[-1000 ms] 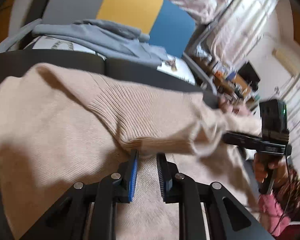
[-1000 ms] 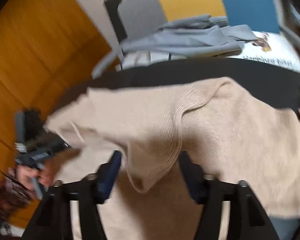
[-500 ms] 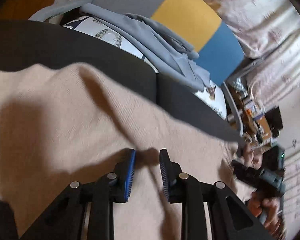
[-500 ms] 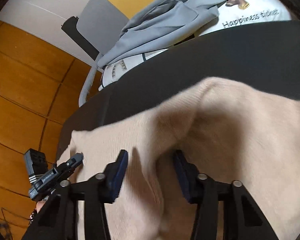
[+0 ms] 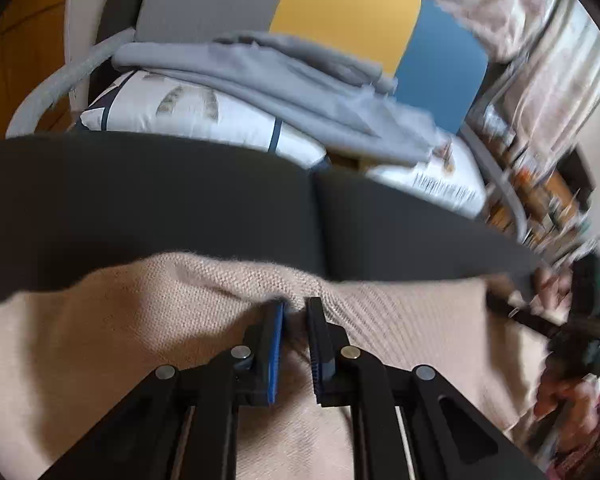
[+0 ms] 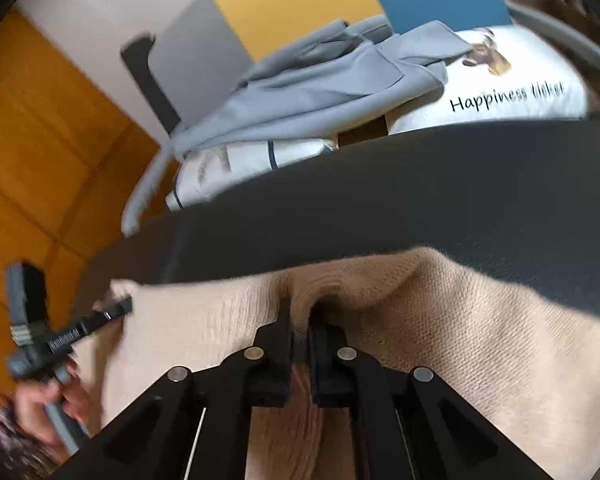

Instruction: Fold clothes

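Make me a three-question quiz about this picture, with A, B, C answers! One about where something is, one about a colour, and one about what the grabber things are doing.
1. Where does the grey garment lie?
A. on the white cushions behind the dark surface
B. on top of the sweater
C. on the floor

2. What colour is the sweater?
A. blue
B. beige
C. green

3. What is the right gripper doing?
A. hanging open in the air
B. pinching a fold of the sweater
C. holding a cushion

Answers:
1. A, the grey garment is draped over the white cushions, beyond the dark surface.
2. B, the knit looks beige in both views.
3. B, its fingers are nearly together with a ridge of knit between them. The left gripper pinches the sweater's edge too.
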